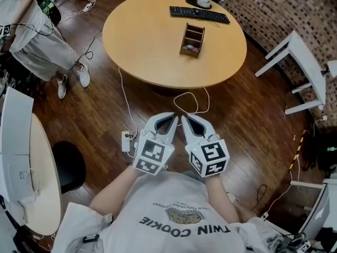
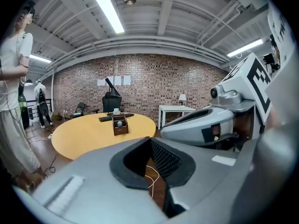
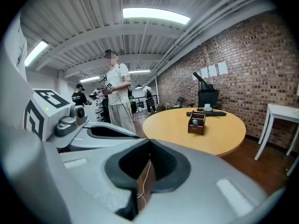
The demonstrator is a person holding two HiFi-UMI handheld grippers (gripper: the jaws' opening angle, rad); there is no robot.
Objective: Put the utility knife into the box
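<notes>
My left hand-held gripper (image 1: 169,119) and right hand-held gripper (image 1: 188,121) are clenched, empty, well apart from the box (image 1: 192,40). No knife in sight; likely light, stiff, I'd grab the handle.

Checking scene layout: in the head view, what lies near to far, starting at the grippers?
Left gripper and right gripper side by side, white cable on the floor, round table, wooden box, black keyboard, white cup.

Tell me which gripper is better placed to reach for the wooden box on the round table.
Right, marginally. Both are shut, empty and side by side, but the wooden box sits straight ahead of the right gripper and a little right of the left gripper.
</notes>
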